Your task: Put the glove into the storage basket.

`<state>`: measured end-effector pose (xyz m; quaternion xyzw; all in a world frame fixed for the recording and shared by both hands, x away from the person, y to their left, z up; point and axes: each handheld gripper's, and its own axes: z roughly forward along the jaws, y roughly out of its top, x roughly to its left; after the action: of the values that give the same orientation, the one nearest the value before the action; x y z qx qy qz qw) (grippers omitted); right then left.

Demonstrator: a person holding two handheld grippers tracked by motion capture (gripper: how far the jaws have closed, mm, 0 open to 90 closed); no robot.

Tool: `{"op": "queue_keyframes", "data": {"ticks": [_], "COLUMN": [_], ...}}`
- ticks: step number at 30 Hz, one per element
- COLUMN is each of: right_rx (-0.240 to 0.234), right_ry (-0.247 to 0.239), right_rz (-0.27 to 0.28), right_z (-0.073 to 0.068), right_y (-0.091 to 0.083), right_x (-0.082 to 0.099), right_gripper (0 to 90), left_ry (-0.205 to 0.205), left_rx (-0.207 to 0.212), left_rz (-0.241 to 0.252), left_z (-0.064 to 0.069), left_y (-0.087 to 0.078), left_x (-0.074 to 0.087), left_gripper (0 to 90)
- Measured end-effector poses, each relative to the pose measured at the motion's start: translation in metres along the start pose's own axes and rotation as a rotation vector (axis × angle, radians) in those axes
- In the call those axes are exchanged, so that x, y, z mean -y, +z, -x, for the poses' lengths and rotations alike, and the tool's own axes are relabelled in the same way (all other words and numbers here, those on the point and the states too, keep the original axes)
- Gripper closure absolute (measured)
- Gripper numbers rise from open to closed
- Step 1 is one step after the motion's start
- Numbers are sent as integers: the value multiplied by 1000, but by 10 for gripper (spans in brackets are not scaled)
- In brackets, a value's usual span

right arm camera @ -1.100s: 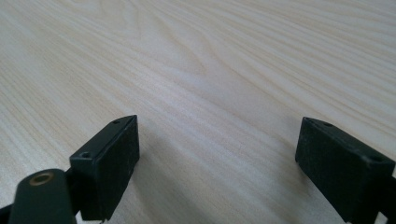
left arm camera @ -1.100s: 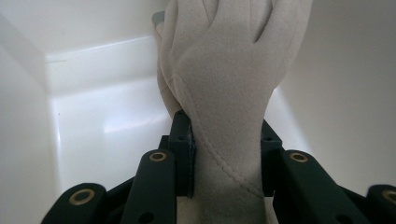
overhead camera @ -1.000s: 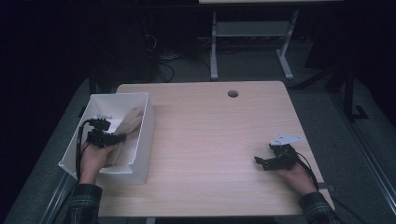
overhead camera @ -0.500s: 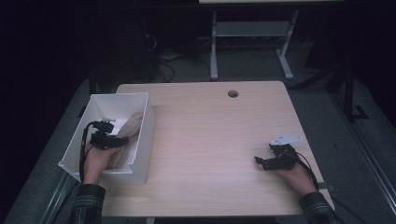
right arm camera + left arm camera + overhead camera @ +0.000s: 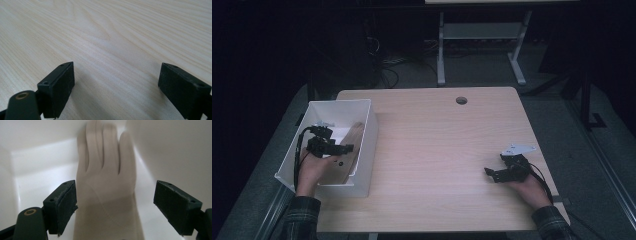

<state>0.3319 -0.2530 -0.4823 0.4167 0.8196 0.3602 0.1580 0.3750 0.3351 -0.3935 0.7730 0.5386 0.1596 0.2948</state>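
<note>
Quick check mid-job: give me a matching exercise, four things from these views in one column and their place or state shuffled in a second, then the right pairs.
Things:
1. left gripper
2. right gripper
3. glove
4. white bin

Places or states:
A. sits at the table's left edge
B. open over bare wood, at the table's right
C. lies inside the bin, fingers pointing away from the jaws
D. open, jaws either side of the glove

Pairs: 1-D, 2-B, 3-C, 4-A
</note>
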Motion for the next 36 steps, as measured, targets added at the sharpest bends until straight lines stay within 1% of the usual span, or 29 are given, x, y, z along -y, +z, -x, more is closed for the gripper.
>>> {"op": "queue_keyframes", "data": {"ticks": [4,5,6,7,8,9,10,12,14,16,19,21,22,24,27,29,34,36], "right_rx": [0,0,0,0,0,0,0,0,0,0,0,0,0,0,-1,-2,-2,-2], "right_ry": [0,0,0,0,0,0,0,0,0,0,0,-1,0,0,2,4,4,4], "right_rz": [0,0,0,0,0,1,1,0,0,0,0,1,0,0,0,0,1,0], "right_z": [0,0,0,0,0,0,0,0,0,0,0,0,0,0,0,-1,-1,-1], "right_y": [0,0,0,0,0,0,0,0,0,0,0,0,0,0,0,0,0,0], "right_x": [0,0,0,0,0,0,0,0,0,0,0,0,0,0,0,0,0,0], "right_gripper": [130,130,130,129,129,130,130,130,130,130,130,130,130,130,130,130,130,130], "left_ry": [18,24,26,26,27,30,30,43,51,60,70,78,85,90,99,112,137,154], "left_rx": [9,19,24,24,30,48,48,49,59,63,80,96,113,118,137,141,178,192], "left_rz": [34,48,60,60,65,69,69,73,77,79,90,101,104,106,117,123,135,140], "left_z": [5,8,9,9,10,12,12,15,17,21,27,32,36,38,48,54,75,85], "left_y": [-14,-20,-23,-23,-26,-30,-30,-34,-38,-42,-48,-51,-55,-56,-59,-60,-56,-54], "left_x": [-13,-20,-24,-24,-27,-34,-34,-40,-46,-51,-57,-62,-67,-68,-75,-79,-87,-88], "left_gripper": [182,182,182,182,182,182,182,182,182,182,182,182,182,182,182,182,182,182]}}
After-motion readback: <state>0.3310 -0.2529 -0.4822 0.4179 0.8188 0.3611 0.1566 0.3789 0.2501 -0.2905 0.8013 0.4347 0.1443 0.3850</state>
